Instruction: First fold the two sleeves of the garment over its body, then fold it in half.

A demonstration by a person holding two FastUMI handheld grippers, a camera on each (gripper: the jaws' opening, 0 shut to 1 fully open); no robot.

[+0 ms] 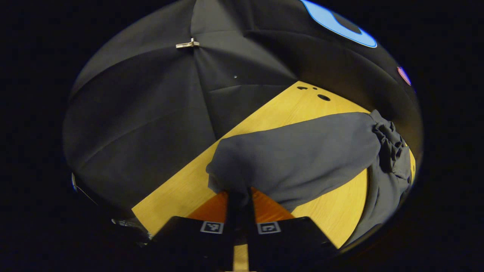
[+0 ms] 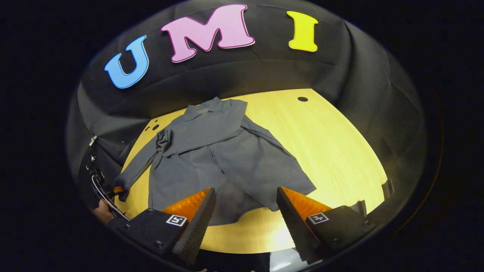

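A grey long-sleeved garment (image 2: 234, 158) lies spread on the yellow wooden table (image 2: 332, 143), collar toward the far wall. One sleeve appears to lie folded across the chest. The other sleeve (image 2: 140, 166) stretches out toward the table's left edge. In the left gripper view this sleeve (image 1: 298, 151) runs off to the right, and my left gripper (image 1: 240, 194) is shut on its cuff. That gripper (image 2: 115, 190) also appears far off at the sleeve's end in the right gripper view. My right gripper (image 2: 245, 194) hangs open above the garment's near hem, nothing between its fingers.
The table has round holes (image 2: 302, 99) near its far edge and several more at the far left corner (image 1: 323, 97). Black cloth walls enclose the table on all sides. Bare tabletop (image 2: 340, 166) lies right of the garment. A hand (image 2: 100, 211) shows at the table's left edge.
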